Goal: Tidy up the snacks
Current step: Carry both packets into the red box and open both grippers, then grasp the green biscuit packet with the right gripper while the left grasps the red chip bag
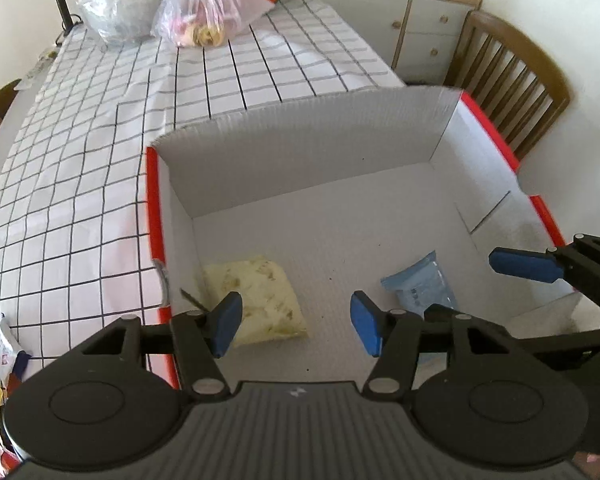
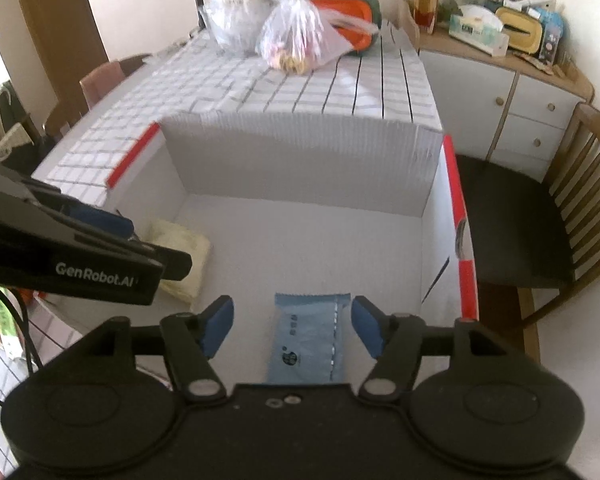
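Note:
A white cardboard box with red edges (image 1: 154,208) (image 2: 460,216) stands on the checked tablecloth. A pale yellow snack packet (image 1: 260,292) (image 2: 184,252) lies at the box floor's left. A light blue snack packet (image 1: 424,284) (image 2: 308,336) lies at its right. My left gripper (image 1: 296,328) is open and empty over the box, beside the yellow packet. My right gripper (image 2: 292,326) is open and empty, its fingers either side of the blue packet and above it. The right gripper also shows in the left wrist view (image 1: 528,266), and the left gripper's body shows in the right wrist view.
Two plastic bags of goods (image 1: 208,8) (image 2: 300,36) and an orange container (image 2: 352,20) sit at the table's far end. A wooden chair (image 2: 540,216) (image 1: 512,80) stands right of the box. A cabinet (image 2: 512,92) is behind. Loose snack packets (image 1: 0,360) lie at the left.

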